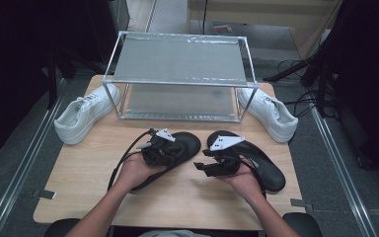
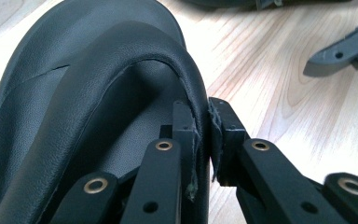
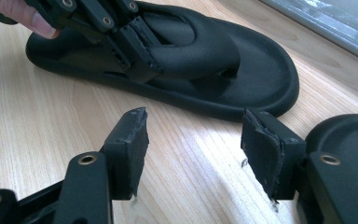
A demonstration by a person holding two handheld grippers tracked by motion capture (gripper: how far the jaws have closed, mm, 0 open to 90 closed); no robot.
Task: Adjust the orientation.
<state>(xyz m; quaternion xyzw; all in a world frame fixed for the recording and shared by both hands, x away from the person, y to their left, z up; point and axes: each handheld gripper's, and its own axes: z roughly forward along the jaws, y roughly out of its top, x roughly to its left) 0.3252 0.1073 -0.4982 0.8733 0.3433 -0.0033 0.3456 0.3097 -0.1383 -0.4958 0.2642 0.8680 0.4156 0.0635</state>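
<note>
Two black flip-flop sandals lie on the wooden table point(image 1: 187, 202). My left gripper point(image 1: 170, 150) point(image 2: 208, 121) is shut on the strap point(image 2: 135, 51) of the left sandal point(image 1: 190, 143), whose edge is pinched between its pads. From the right gripper view that clamp point(image 3: 130, 51) sits on the left sandal point(image 3: 261, 70), with a fingertip of the person's hand beside it. My right gripper point(image 1: 201, 167) point(image 3: 193, 144) stands open over bare wood, nothing between its pads. It hovers just left of the right sandal point(image 1: 261, 165) point(image 3: 349, 135).
A two-tier metal rack point(image 1: 177, 59) stands at the back of the table. One white sneaker point(image 1: 84, 116) lies to its left, another point(image 1: 269, 113) to its right. The person's forearms come in from the front edge.
</note>
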